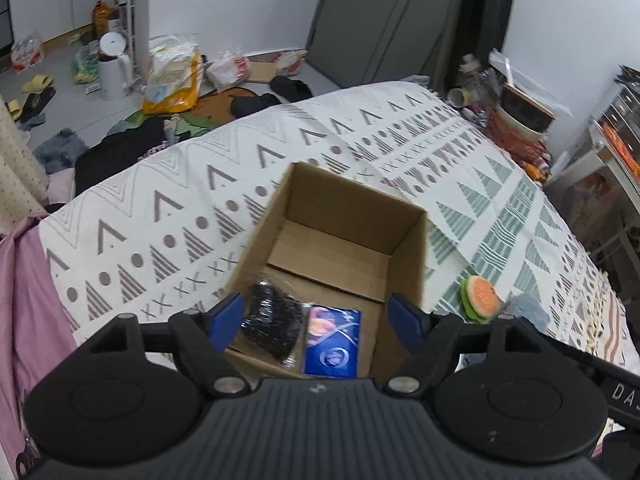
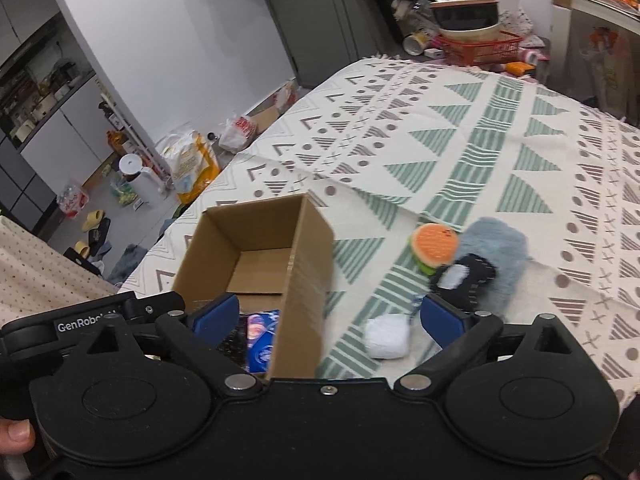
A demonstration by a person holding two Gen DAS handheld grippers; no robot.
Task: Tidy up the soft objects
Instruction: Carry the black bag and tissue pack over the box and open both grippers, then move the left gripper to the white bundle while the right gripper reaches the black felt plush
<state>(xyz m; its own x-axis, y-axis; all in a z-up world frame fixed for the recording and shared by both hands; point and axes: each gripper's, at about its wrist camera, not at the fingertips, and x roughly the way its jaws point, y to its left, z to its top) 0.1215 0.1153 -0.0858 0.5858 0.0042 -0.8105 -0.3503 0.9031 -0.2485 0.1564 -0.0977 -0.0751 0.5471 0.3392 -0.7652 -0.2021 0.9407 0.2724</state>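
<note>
Both claws gape wide, holding nothing. The left gripper hangs over the open cardboard box at frame centre, where a black bundle and a blue packet lie at the bottom. Right of the box, on the patterned cloth, sit a burger toy, grey fluffy piece, black item and white pad, near the right gripper.

Walls: plain white wall, dark grey panels leaning against it.
Floor: grey floor, strewn with bags, slippers, dark clothes and a white bin.
Furniture: bed under a patterned cover; cabinets and shelves at the left.
Clutter: red basket holding bowls beyond the bed.
</note>
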